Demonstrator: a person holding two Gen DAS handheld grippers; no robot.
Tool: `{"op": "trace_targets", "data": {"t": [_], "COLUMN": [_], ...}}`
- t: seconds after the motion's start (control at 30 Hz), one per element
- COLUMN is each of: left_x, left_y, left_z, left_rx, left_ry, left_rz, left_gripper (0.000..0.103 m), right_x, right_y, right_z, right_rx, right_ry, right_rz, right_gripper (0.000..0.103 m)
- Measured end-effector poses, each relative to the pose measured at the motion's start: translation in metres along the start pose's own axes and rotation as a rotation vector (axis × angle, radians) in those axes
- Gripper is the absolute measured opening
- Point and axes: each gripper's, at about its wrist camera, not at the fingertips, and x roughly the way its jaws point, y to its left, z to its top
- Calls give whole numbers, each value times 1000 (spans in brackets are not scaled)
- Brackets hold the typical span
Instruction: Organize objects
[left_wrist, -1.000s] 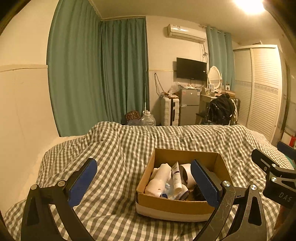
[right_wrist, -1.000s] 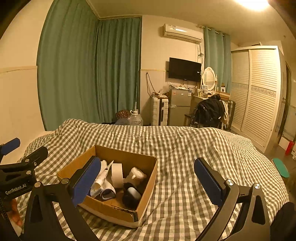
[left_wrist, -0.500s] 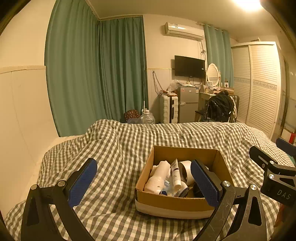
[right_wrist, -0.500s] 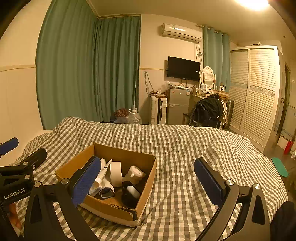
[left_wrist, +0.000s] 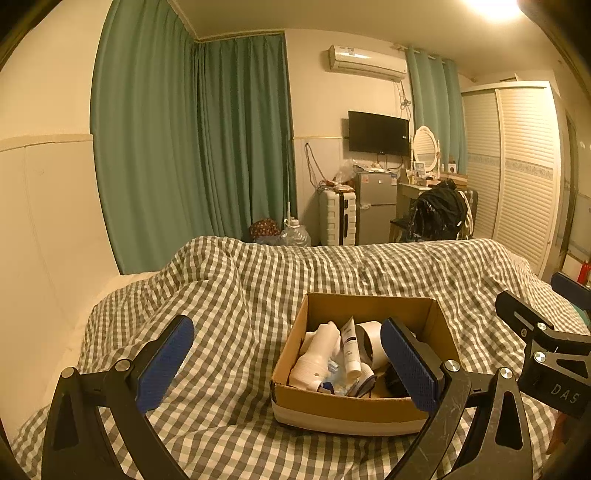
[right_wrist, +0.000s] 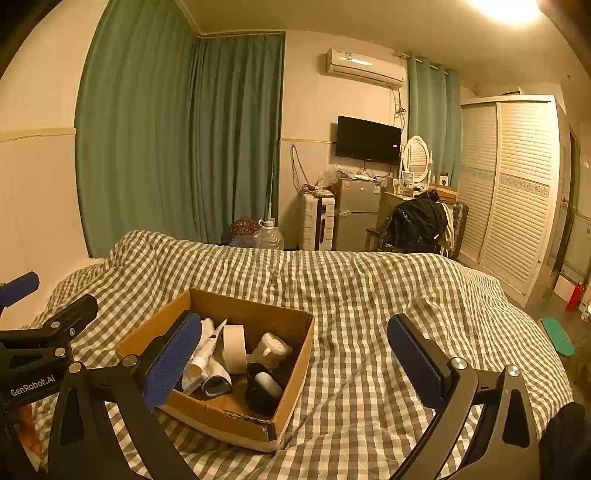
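Both the left gripper (left_wrist: 286, 363) and right gripper (right_wrist: 293, 362) hold jaws wide apart, empty, above the cardboard box (right_wrist: 291, 363) on the bed (right_wrist: 369, 288)

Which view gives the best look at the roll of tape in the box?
The right wrist view: the tape roll stands unobstructed in the cardboard box. The left wrist view has it partly behind a blue pad.
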Motion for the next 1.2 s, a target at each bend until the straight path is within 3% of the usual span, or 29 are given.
{"op": "trace_targets", "data": {"t": [1.2], "left_x": [0], "left_y": [-1], "left_z": [-2], "left_rx": [-2], "left_ry": [-8], "left_rz": [-3], "left_gripper": [103], "right_x": [2], "right_y": [4], "right_z": [-4], "right_rx": [-2], "right_ry": [-6], "right_rz": [-7], "right_gripper": [101]}}
